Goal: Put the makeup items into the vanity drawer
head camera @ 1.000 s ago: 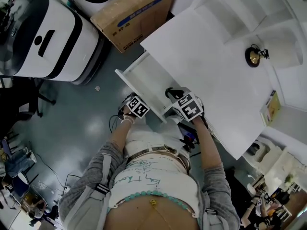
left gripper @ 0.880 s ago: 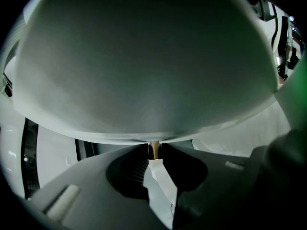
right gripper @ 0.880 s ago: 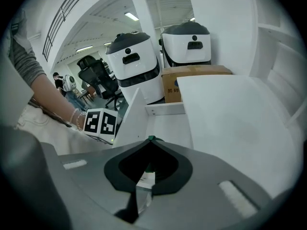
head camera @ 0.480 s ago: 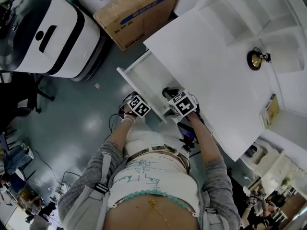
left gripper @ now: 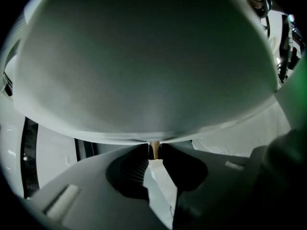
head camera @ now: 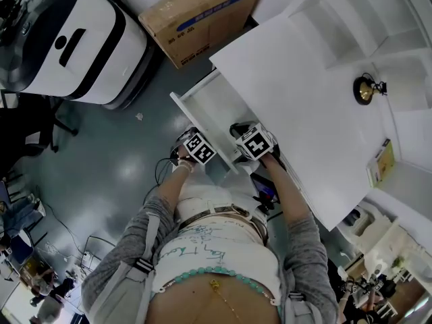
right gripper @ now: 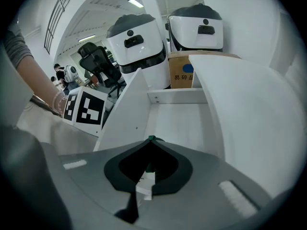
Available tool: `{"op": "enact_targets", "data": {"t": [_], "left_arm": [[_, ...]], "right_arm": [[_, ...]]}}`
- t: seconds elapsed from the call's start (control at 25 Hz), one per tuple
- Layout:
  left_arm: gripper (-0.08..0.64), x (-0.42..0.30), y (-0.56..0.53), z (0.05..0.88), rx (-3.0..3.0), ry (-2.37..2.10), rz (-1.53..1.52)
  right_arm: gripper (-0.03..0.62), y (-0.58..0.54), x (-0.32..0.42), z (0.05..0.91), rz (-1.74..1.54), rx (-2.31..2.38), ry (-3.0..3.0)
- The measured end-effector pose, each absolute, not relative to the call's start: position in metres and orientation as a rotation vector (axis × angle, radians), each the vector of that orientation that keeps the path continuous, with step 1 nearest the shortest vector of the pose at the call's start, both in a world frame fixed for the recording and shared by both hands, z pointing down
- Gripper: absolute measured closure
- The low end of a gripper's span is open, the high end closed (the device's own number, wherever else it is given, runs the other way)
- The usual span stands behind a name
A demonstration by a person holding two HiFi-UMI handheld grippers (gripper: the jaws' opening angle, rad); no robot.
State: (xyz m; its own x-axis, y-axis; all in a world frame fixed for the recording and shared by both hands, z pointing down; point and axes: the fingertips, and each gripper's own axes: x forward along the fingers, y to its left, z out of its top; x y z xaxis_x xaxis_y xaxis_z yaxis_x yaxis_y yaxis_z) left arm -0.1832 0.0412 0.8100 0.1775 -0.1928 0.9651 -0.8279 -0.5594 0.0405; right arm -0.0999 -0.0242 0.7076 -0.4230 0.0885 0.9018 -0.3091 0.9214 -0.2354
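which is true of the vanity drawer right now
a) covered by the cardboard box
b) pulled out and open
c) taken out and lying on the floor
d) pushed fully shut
b: in the head view the drawer sticks out from under the white vanity top, and the right gripper view looks straight into its open white inside.

Cardboard box (head camera: 202, 17) w/ blue label on grey floor (head camera: 115, 171), beside white-and-black machine (head camera: 71, 46). Black chair (right gripper: 98, 63) behind. Small gold object (head camera: 365, 90) & yellow box (head camera: 381, 163) well apart.
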Motion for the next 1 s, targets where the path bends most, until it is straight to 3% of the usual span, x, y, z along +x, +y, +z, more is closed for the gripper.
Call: {"op": "enact_targets", "data": {"t": [1.0], "left_arm": [[0.466,-0.183,0.041,0.811,1.872,-0.946,1.402]], "right_arm": [[0.568,-0.021,-0.115,0.769,0.446,0.094,-1.891]]}}
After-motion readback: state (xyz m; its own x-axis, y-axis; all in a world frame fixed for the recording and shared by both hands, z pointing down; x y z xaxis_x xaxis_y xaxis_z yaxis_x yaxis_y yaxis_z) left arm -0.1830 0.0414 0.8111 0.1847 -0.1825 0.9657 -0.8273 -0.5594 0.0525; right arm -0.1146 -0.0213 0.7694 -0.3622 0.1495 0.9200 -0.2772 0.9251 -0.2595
